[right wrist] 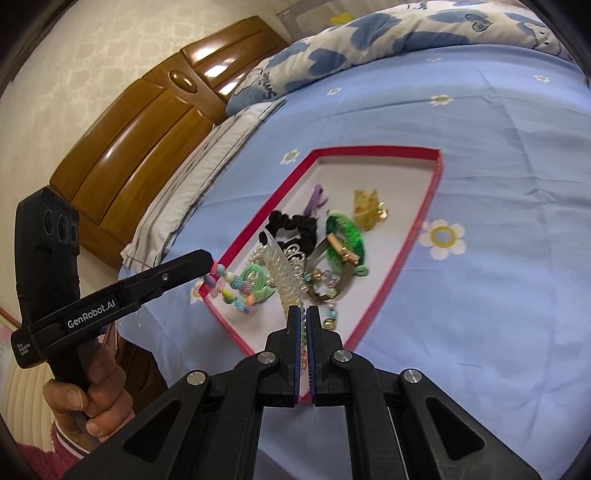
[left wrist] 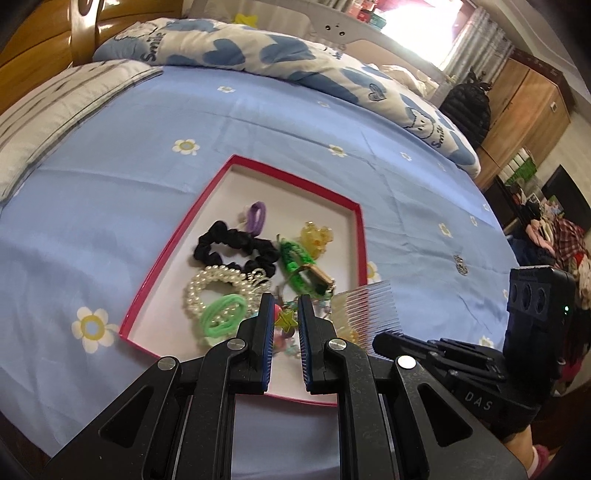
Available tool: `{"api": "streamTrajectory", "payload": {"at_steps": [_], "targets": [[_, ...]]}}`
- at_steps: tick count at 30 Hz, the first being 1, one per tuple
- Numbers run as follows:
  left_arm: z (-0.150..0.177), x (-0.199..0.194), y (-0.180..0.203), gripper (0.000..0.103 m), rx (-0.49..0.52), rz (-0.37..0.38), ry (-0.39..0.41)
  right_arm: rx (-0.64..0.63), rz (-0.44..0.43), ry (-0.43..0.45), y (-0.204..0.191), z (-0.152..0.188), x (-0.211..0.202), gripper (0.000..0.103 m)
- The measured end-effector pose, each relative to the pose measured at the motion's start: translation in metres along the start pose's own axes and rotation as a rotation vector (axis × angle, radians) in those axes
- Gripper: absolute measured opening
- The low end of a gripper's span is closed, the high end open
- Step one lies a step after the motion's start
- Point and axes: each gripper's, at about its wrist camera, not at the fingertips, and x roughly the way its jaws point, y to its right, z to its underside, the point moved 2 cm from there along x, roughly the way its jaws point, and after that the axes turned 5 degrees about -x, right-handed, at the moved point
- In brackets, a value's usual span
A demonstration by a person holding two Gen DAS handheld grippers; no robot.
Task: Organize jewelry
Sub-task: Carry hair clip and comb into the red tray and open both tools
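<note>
The left tongs (left wrist: 285, 317) are clamped on a bead bracelet (right wrist: 231, 291) at the tray's (left wrist: 173, 236) near-left corner; the right tongs (right wrist: 303, 317) are clamped on a clear comb (right wrist: 282, 269) over its near edge; the tray lies mid-bed (left wrist: 295, 122), holding a black scrunchie (left wrist: 236, 245), pearl ring (left wrist: 214, 286), green braid (left wrist: 293, 258).

Daylight floods in from a window (left wrist: 421, 18) beyond the bed (left wrist: 258, 122), blown out to white there. The wooden headboard (right wrist: 147, 122) beside the bed shows glossy glare streaks. Both pictures are bright, with strong fisheye bending and dark corners; small items nearest each lens look slightly blurred.
</note>
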Motion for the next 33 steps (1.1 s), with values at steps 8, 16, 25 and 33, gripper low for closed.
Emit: {"api": "streamTrajectory", "payload": {"at_steps": [8, 16, 25, 33], "targets": [[0.002, 0.015, -0.022, 0.011, -0.035, -0.038, -0.020, -0.005, -0.006, -0.052, -0.006, 0.000, 0.027, 0.002], [0.007, 0.030, -0.042, 0.011, -0.052, -0.084, -0.044, 0.012, -0.011, -0.098, 0.001, 0.000, 0.049, 0.003], [0.013, 0.041, -0.049, 0.011, -0.046, -0.125, -0.064, 0.021, -0.020, -0.118, 0.006, -0.001, 0.058, 0.005], [0.013, 0.043, -0.049, 0.011, -0.046, -0.127, -0.073, 0.044, -0.014, -0.117, 0.011, 0.000, 0.058, 0.010]]}}
